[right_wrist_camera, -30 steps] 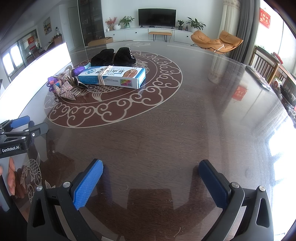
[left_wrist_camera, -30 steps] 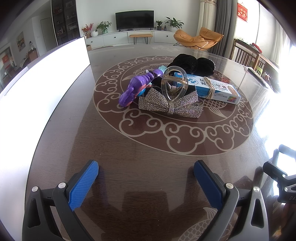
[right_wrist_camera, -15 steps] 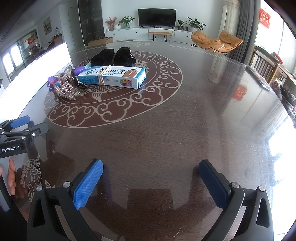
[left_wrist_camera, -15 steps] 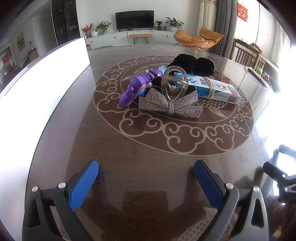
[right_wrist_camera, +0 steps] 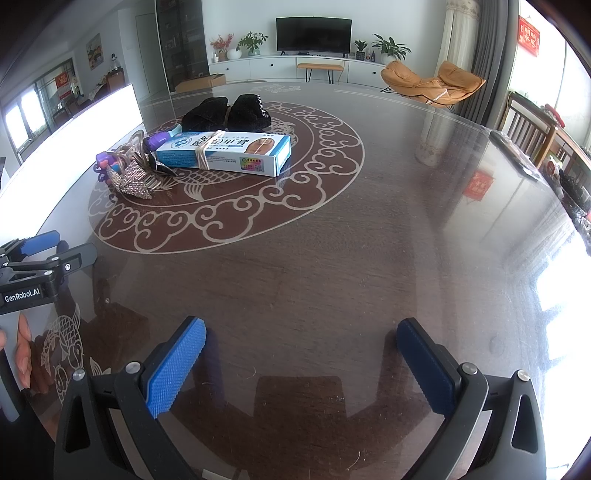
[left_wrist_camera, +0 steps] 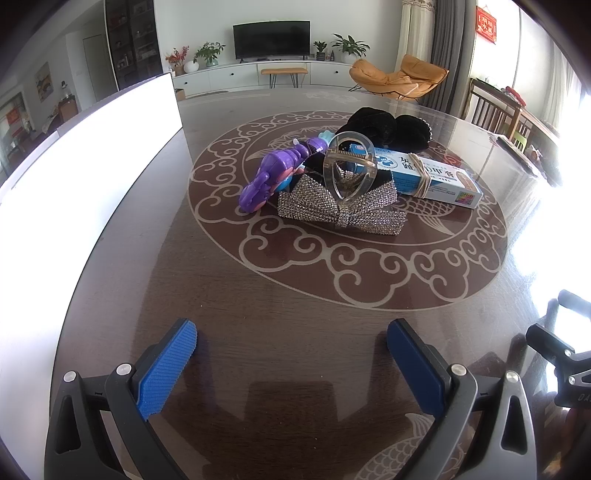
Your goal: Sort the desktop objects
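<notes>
From where I sit, the far wall carries a black flat-screen television [right_wrist_camera: 313, 35] above a long, low white cabinet [right_wrist_camera: 291, 68], and a small wooden bench with thin black legs [right_wrist_camera: 320, 68] stands just in front of that cabinet. Green potted plants [right_wrist_camera: 252, 42] sit on the cabinet top to either side of the screen. To the right I see an orange cushioned lounge chair [right_wrist_camera: 432, 84] beside grey curtains [right_wrist_camera: 489, 48]. A red square wall hanging [right_wrist_camera: 529, 30] shows near the upper right edge. A dark wooden slatted chair [left_wrist_camera: 493, 112] stands at the right side. A tall dark glass-fronted display cabinet [right_wrist_camera: 179, 40] fills the left of the room.
</notes>
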Available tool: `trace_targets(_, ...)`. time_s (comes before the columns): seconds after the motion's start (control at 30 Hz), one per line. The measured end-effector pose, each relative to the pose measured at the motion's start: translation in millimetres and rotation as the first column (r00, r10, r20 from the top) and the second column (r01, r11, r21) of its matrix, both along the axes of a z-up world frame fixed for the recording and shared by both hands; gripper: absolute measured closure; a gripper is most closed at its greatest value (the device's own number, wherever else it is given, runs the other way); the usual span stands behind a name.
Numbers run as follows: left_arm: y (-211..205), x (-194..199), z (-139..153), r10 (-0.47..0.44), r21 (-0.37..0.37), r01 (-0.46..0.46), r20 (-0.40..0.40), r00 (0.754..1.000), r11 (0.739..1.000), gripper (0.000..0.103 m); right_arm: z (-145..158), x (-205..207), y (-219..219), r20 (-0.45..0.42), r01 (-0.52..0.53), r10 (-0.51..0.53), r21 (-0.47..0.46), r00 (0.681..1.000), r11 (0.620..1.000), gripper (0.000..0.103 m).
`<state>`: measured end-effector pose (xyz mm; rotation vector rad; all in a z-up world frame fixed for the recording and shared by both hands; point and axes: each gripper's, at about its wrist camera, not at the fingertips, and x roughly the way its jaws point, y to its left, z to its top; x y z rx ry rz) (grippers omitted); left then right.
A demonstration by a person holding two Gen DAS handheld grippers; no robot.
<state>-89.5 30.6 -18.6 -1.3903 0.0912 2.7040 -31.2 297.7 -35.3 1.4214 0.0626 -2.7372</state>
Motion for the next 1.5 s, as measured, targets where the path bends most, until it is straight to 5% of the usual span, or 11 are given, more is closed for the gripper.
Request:
trace_targets(0.53,-1.2,0.0,0.3,-0.003,0.0,0.003,0.005,1.0,1.0,0.0,-0.1,-0.2,0.1,0.0,0.0,0.0,0.0,1.0,1.0,0.0)
trace_targets(0.8,-19.8,9.3,1.1,-0.181,0.005,0.181,0.043,0.983,0.984,0.0,-0.2,-0.4,-0.1,0.0,0.0,0.0,0.0,1.0,1.0,0.0)
trace_targets(0.97,-32.3,9.7,2.1,-0.161,0.002,0.162,0.061,0.985,0.987,0.0,0.7,0.4,-0.4,-0.004,0.008,-0.008,0.011,1.0,1.0,0.0)
trace_targets(1.07,-33.4,11.5,1.7,-0.163,0.003,0.163,0.048,0.985,0.987,0.0,9.4,4.0,-12.2,-0.047,-0.092,0.091,-0.015,0.995,0.996,0.0)
trace_targets(1.13,-33.5,13.4,1.2,-0.163,0.005,0.163,0.031,0.986,0.987,0.0,21.6,-1.2,-29.7,-0.083,-0.206,0.201,-0.055,0.976,0.977,0.0)
trace_targets(1.27,-37.5,18.0,0.6,-0.148,0.006,0.148,0.019,0.989,0.989,0.0,44.9,-40.3,-83.0,-0.153,-0.38,0.387,0.074,0.909,0.922,0.0)
trace_targets(1.5,-50.7,27.5,-0.2,-0.141,0.007,0.141,0.008,0.99,0.99,0.0,37.1,-108.0,-168.9,-0.125,-0.626,0.654,0.203,0.746,0.753,0.001)
